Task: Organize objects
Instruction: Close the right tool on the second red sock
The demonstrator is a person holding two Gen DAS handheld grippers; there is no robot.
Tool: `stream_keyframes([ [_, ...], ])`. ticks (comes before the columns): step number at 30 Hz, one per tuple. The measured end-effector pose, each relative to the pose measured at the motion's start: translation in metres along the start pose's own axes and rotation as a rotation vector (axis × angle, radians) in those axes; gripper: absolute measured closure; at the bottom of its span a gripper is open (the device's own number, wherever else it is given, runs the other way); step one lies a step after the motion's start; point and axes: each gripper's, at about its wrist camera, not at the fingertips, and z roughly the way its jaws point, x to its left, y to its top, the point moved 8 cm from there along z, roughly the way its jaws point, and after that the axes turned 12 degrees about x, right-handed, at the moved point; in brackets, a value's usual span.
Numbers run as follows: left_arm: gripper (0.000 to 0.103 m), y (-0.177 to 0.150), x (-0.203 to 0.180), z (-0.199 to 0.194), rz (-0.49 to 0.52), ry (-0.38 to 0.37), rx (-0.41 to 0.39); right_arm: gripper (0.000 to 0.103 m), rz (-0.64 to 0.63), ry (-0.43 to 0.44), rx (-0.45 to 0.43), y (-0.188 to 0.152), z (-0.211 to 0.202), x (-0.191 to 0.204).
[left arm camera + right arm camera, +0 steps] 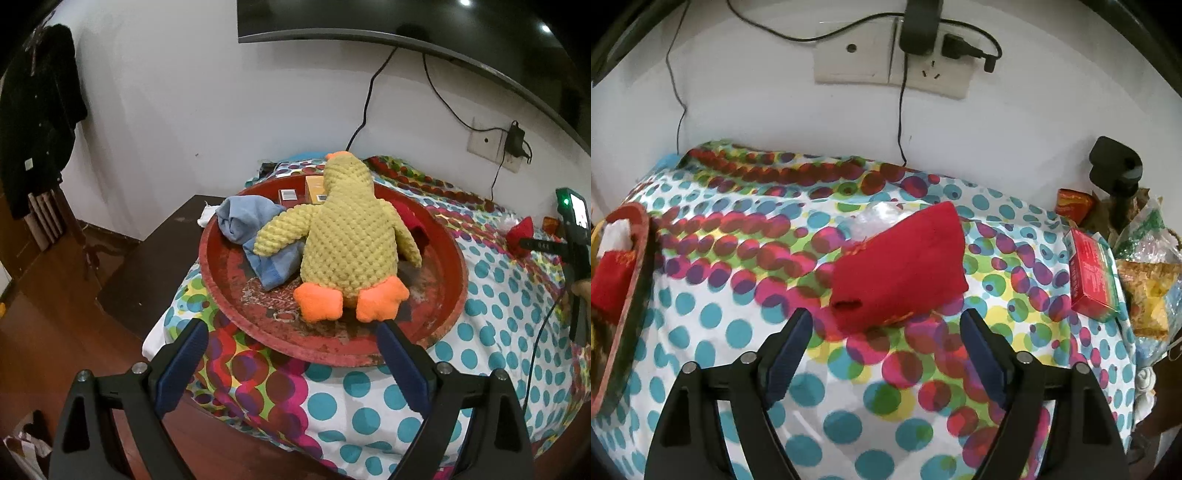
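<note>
A round red tray (321, 347) lies on the dotted tablecloth (369, 402). In it sit a yellow plush duck (347, 236), a blue cloth (243, 221), small boxes (314, 186) and a red item (410, 218). My left gripper (291, 326) is open and empty, just short of the tray's near rim. In the right wrist view a red cloth pouch (905, 262) lies on the tablecloth (849, 406), with clear crumpled plastic (875, 219) behind it. My right gripper (886, 319) is open and empty, its tips just short of the pouch. The tray's edge (631, 295) shows at the left.
A red box (1091, 280) and snack packets (1148, 295) lie at the table's right edge. A wall socket with chargers (923, 55) and cables is behind. A dark cabinet (155, 251) stands left of the table. The right gripper's body (572, 236) shows at far right.
</note>
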Motion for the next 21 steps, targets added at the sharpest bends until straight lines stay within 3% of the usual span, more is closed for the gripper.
stream_keyframes([
  [10, 0.008, -0.002, -0.004, 0.005, 0.024, 0.005, 0.015, 0.015, 0.073, -0.06, -0.005, 0.021, 0.029, -0.003],
  [11, 0.008, -0.002, -0.004, 0.007, 0.022, 0.007, 0.021, 0.017, 0.08, -0.064, 0.001, 0.021, 0.032, -0.005],
  [12, 0.008, -0.003, -0.003, 0.009, 0.022, 0.007, 0.026, 0.027, 0.09, -0.062, 0.0, 0.021, 0.033, -0.007],
  [14, 0.008, -0.003, -0.003, 0.011, 0.022, 0.01, 0.03, 0.037, 0.101, -0.024, 0.009, 0.02, 0.038, -0.009],
  [21, 0.008, -0.005, -0.01, 0.012, 0.047, 0.023, 0.033, 0.058, 0.053, 0.006, -0.025, 0.017, 0.031, -0.008],
])
